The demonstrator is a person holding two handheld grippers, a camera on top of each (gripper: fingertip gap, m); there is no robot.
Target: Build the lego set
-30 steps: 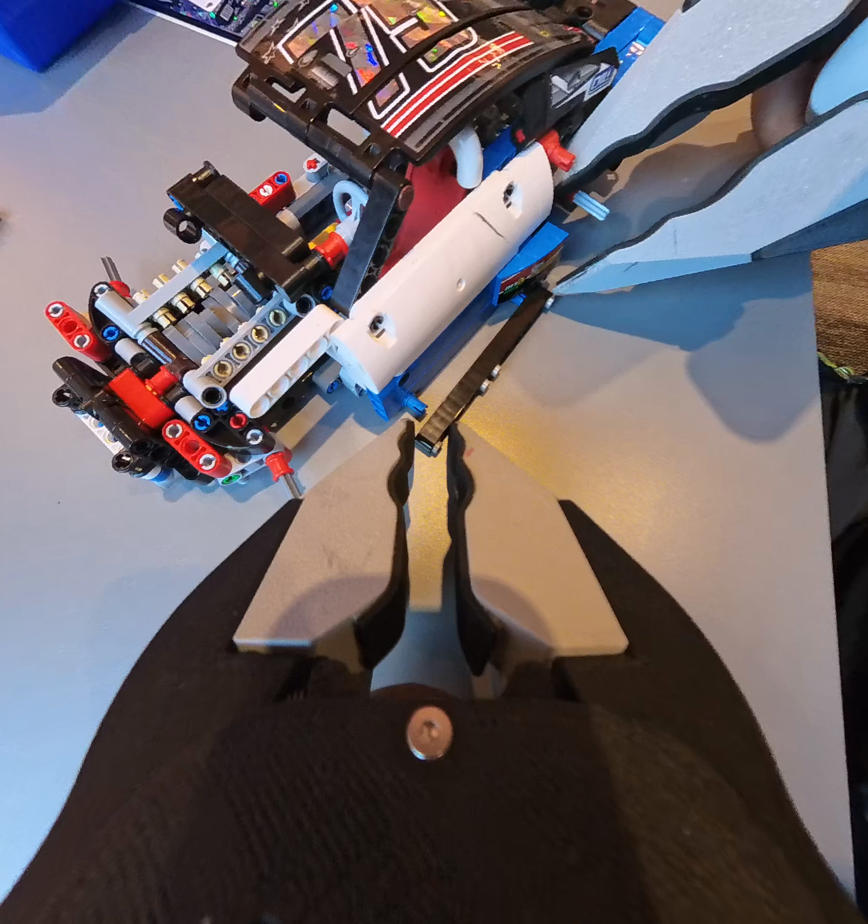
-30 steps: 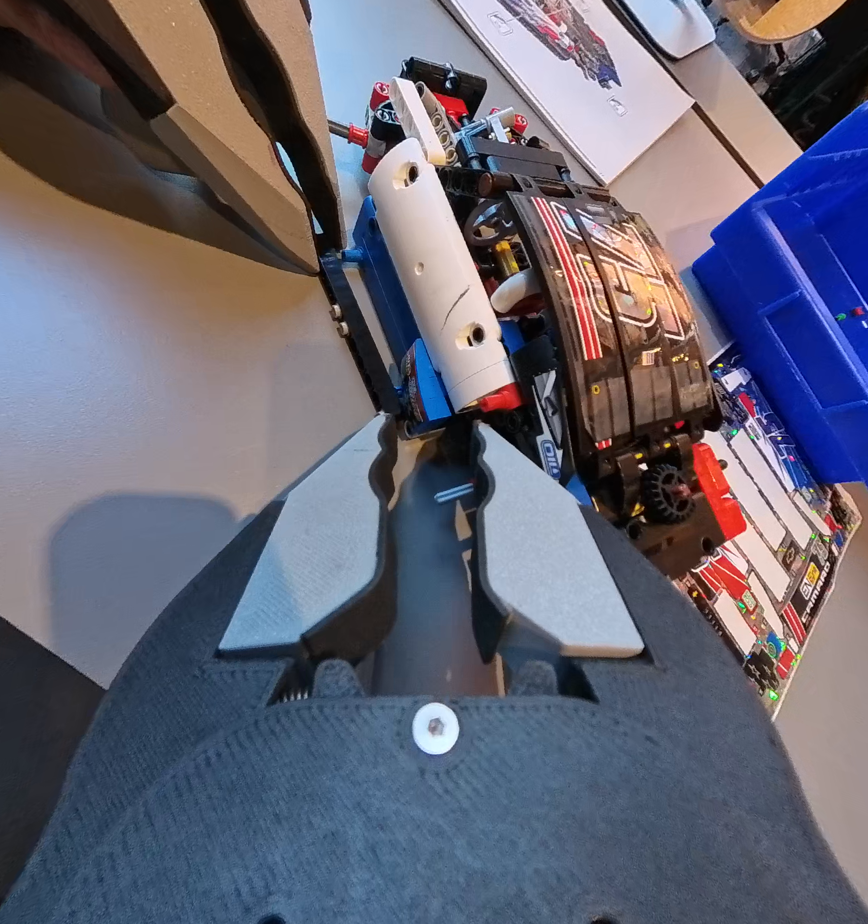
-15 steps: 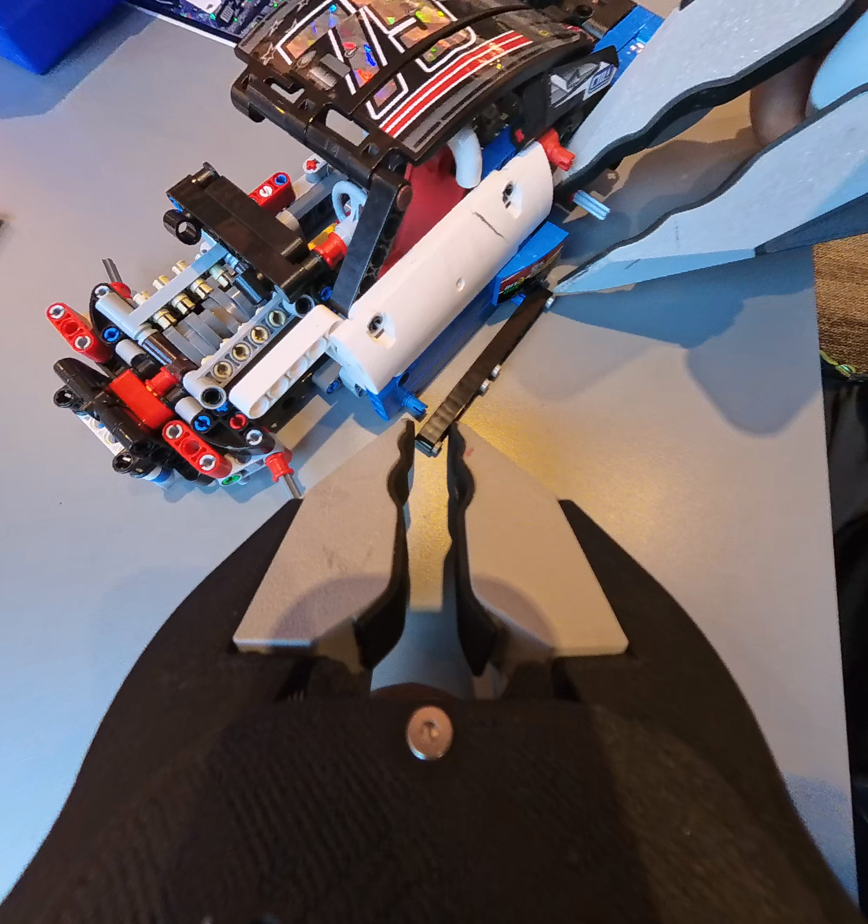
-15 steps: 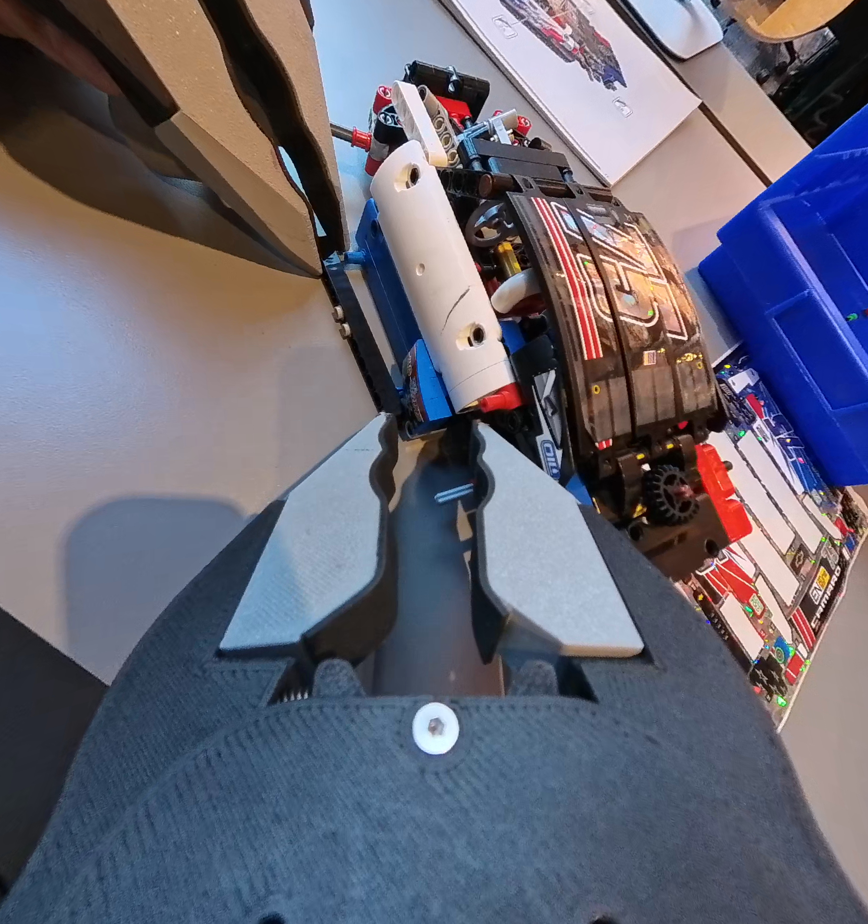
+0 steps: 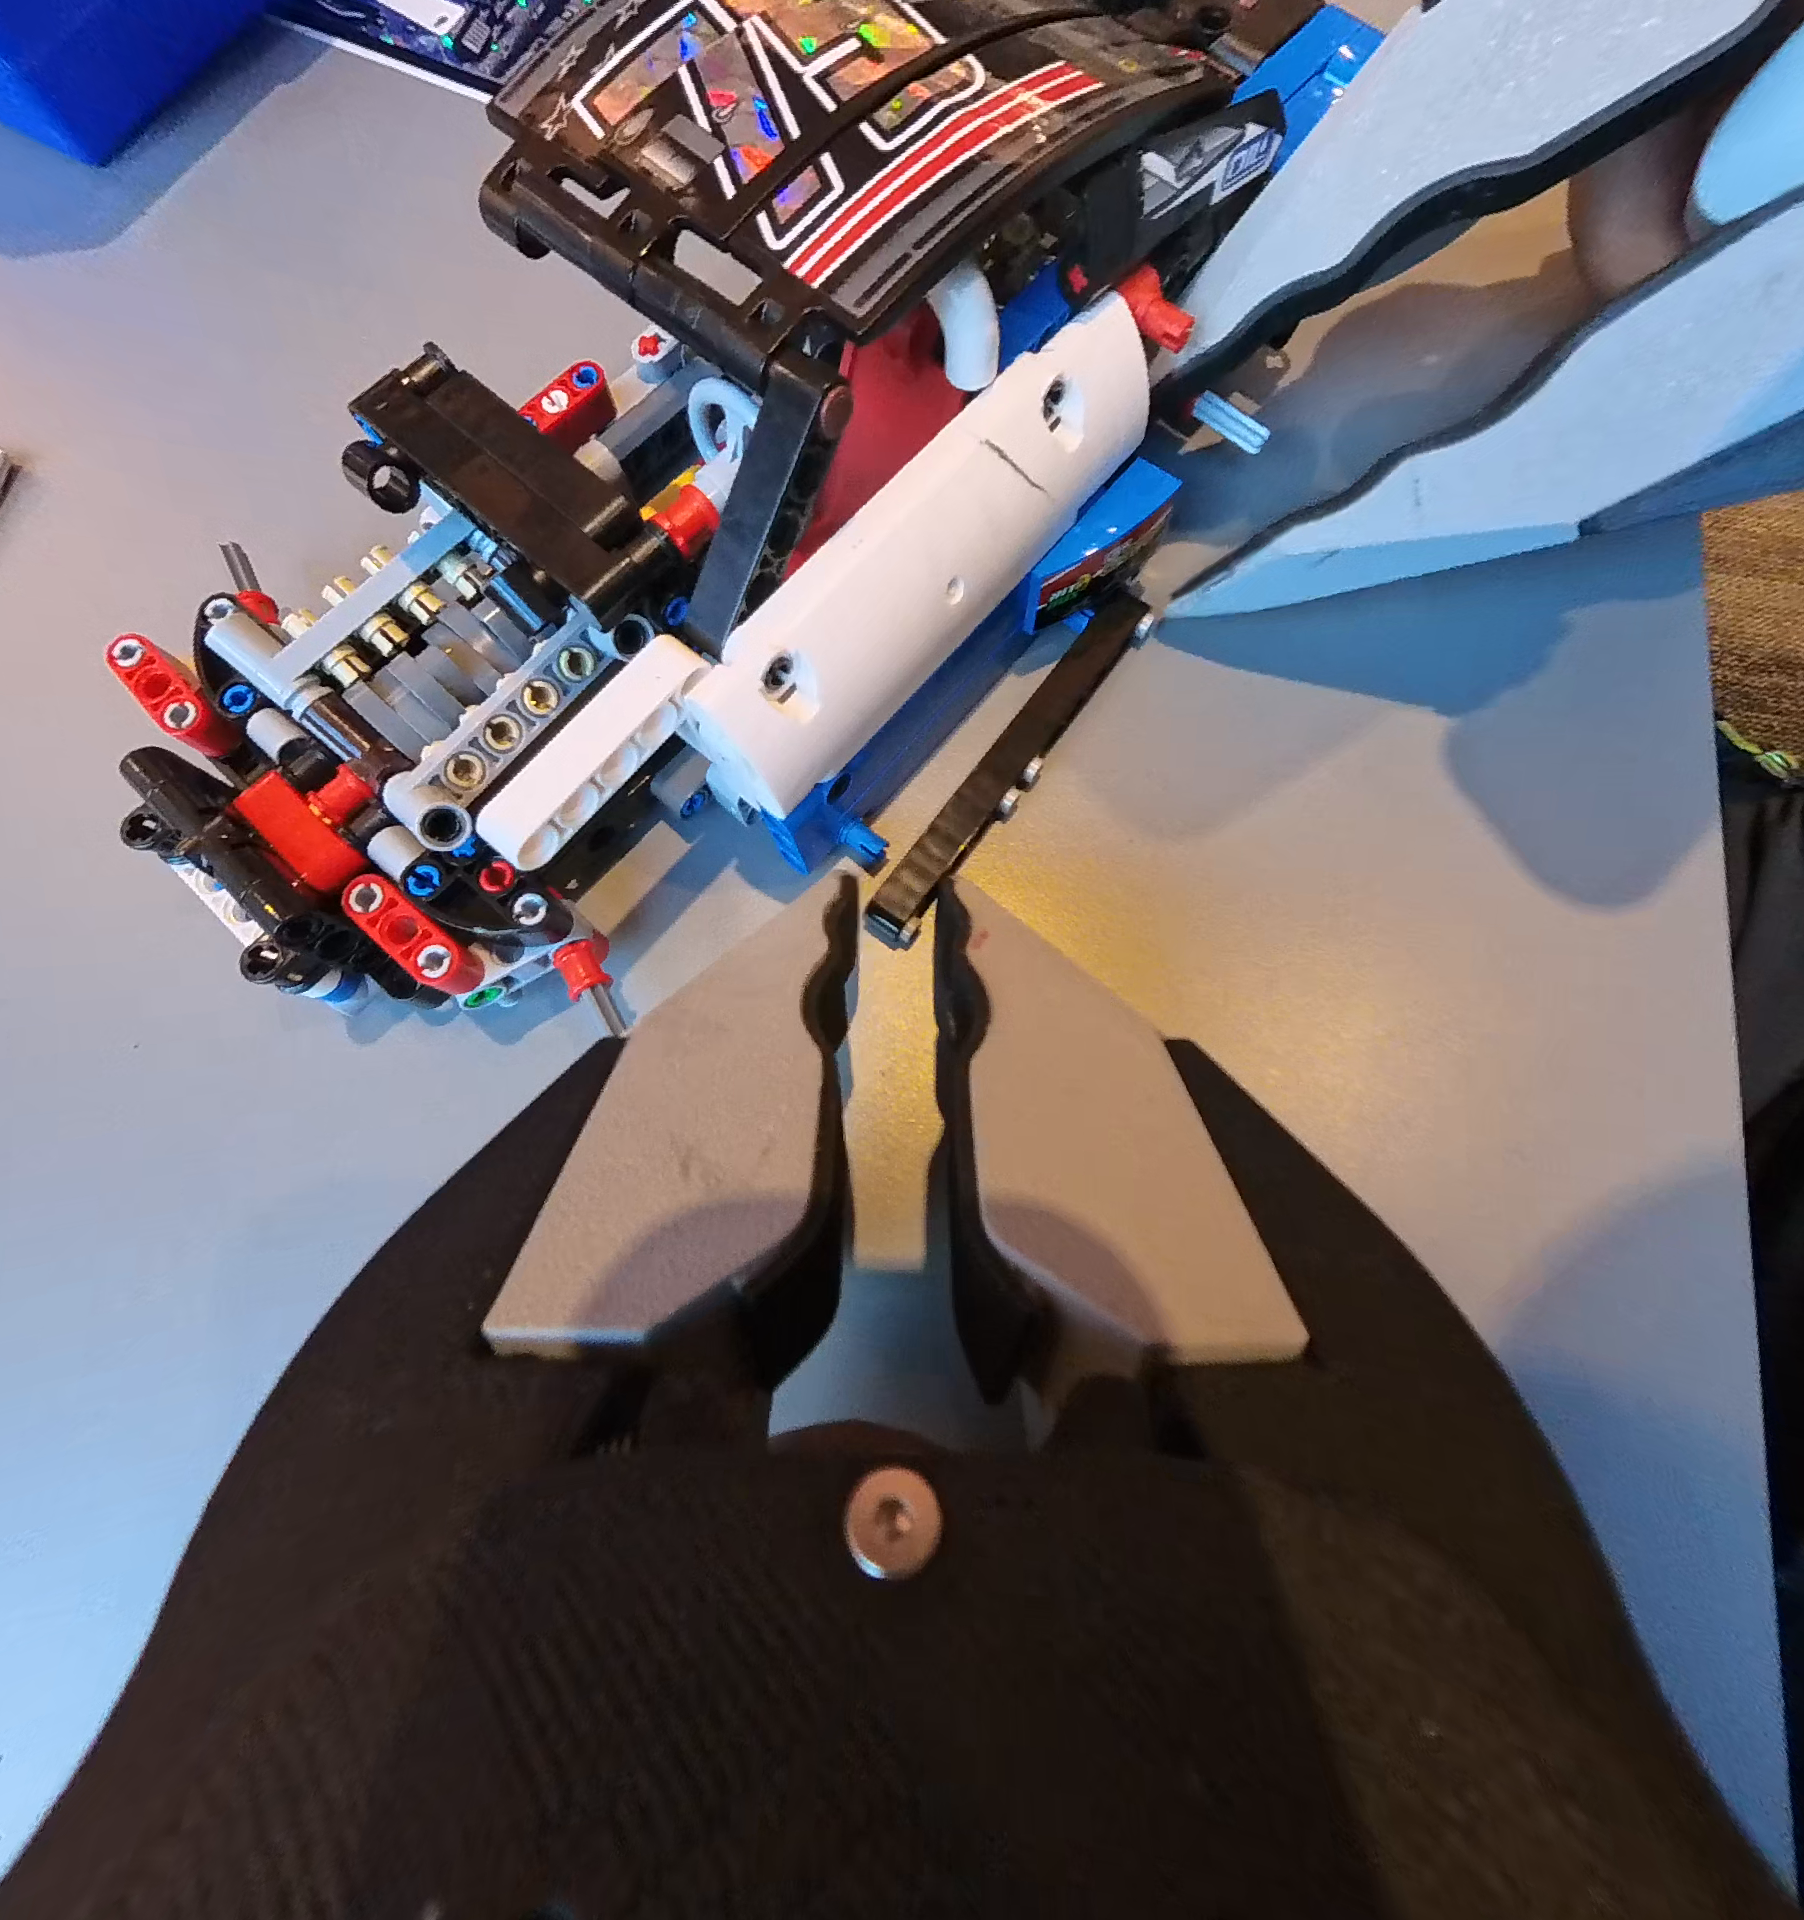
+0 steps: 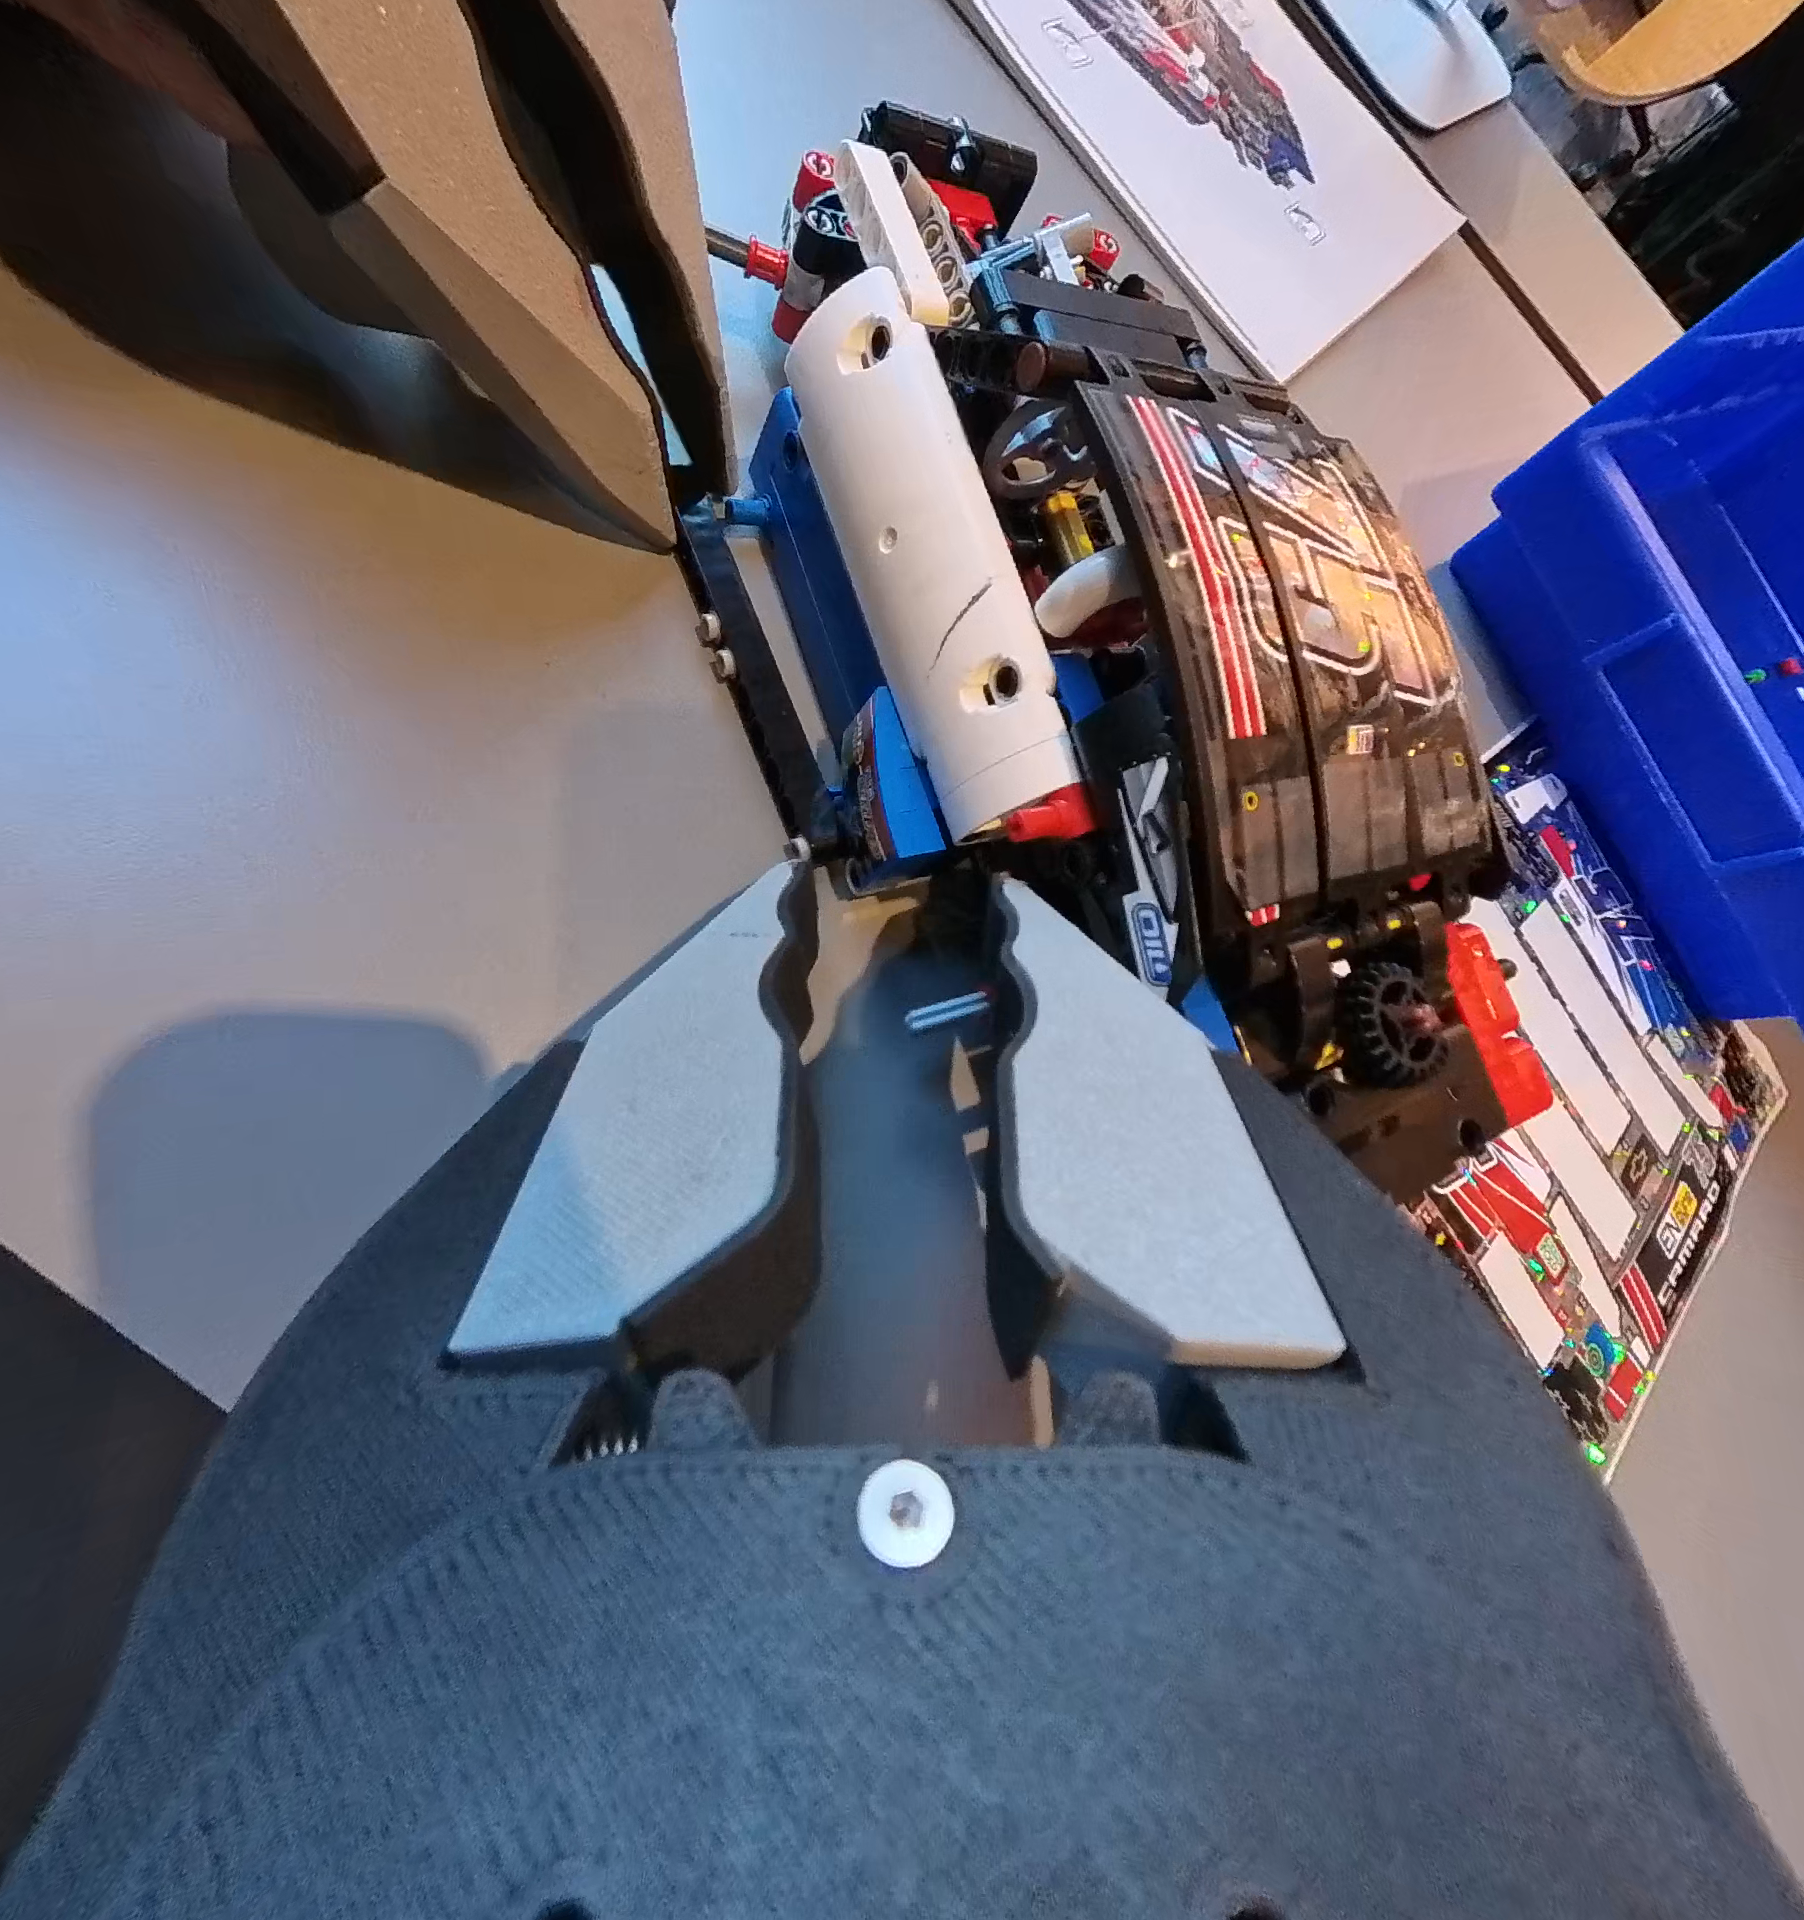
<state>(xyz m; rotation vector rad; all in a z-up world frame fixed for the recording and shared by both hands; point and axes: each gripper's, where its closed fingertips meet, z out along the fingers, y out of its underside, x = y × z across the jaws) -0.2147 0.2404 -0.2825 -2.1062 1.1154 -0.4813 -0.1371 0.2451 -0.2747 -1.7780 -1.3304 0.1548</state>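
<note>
A partly built lego car (image 5: pixel 877 582) with a white side panel, a blue base and a black stickered roof lies on the grey table (image 5: pixel 254 1195); it also shows in the right wrist view (image 6: pixel 919 582). A long black beam (image 5: pixel 1012 769) runs along its blue side, also in the right wrist view (image 6: pixel 752 665). My left gripper (image 5: pixel 896 906) is shut on the beam's near end. It shows at the top left of the right wrist view (image 6: pixel 692 514). My right gripper (image 6: pixel 898 894) grips the car's rear corner, with a small grey axle between its fingers. It also shows in the left wrist view (image 5: pixel 1184 478).
A blue bin (image 6: pixel 1708 675) stands beyond the car, with a sticker sheet (image 6: pixel 1604 1195) beside it. An instruction booklet (image 6: pixel 1220 135) lies at the far end. The table's edge (image 5: pixel 1708 935) runs close on the right of the left gripper. The left gripper's tips are roughly 9 cm from the right gripper's.
Both grippers keep their hold. The right wrist view has shifted very slightly; the car and beam have not visibly moved.
</note>
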